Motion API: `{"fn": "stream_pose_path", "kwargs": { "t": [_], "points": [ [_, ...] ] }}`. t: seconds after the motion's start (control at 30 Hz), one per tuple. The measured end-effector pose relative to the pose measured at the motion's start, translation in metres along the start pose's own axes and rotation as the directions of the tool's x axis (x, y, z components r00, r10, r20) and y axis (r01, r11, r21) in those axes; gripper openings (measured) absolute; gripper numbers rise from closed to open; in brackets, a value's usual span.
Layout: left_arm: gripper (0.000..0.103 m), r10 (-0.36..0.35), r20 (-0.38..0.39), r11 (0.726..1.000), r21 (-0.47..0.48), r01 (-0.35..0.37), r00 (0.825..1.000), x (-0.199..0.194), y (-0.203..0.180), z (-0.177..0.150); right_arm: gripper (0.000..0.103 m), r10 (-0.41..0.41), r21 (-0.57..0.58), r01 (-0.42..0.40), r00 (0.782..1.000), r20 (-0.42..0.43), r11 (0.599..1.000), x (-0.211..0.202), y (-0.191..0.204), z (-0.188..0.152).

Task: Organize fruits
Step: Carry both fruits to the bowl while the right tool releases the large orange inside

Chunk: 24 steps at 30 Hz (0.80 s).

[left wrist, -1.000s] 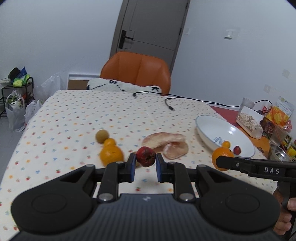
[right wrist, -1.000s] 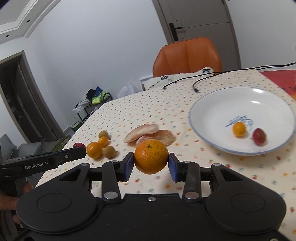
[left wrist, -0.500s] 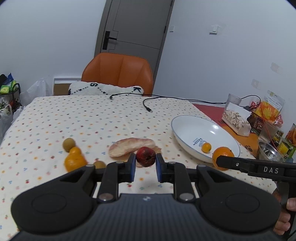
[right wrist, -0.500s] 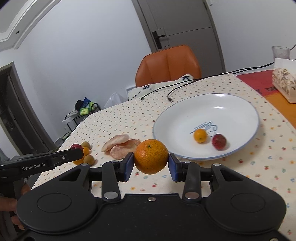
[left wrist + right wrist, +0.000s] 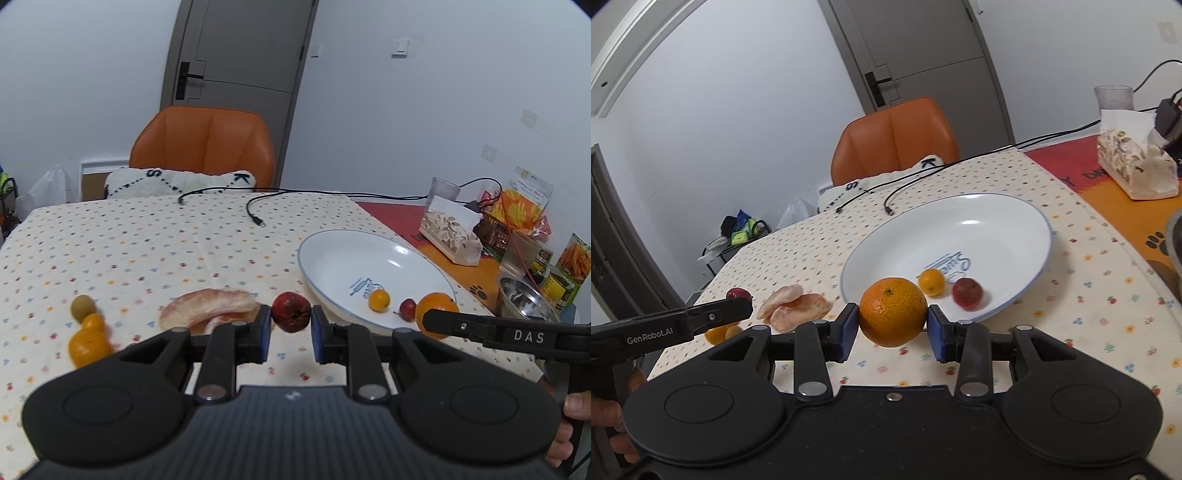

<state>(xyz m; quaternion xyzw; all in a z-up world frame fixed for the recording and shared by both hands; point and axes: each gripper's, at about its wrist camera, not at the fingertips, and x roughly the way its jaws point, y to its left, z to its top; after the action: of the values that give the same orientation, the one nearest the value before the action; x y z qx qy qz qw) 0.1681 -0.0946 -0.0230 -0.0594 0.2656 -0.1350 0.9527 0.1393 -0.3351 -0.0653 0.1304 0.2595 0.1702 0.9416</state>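
Left wrist cam: left claw [image 5: 291, 325] is clamped on a dark red fruit [image 5: 291, 312], up off the desk [image 5: 147, 243] near the plate [image 5: 332, 254]. Right claw [image 5: 892, 328] pinches an orange [image 5: 892, 312] at the plate's near rim; a kumquat [image 5: 932, 281] and a red fruit sit inside.

Both hands have carried their fruit toward the shallow white blue-rimmed plate [image 5: 1015, 206]. The round orange mandarin [image 5: 892, 312] now hangs at its 7 o'clock rim; the dark red round fruit [image 5: 291, 312] nears its 9 o'clock edge.
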Motion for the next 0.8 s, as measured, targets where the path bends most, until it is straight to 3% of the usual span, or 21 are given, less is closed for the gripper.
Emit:
{"fn": "stream_pose_path", "kwargs": {
  "t": [0.8],
  "points": [
    [0.02,-0.07,-0.031,0.995,0.065,0.072,0.997,0.045,-0.039,0.02,0.043,-0.064,0.034,0.063,0.997,0.041,0.997,0.006,-0.029,0.011]
  ]
}}
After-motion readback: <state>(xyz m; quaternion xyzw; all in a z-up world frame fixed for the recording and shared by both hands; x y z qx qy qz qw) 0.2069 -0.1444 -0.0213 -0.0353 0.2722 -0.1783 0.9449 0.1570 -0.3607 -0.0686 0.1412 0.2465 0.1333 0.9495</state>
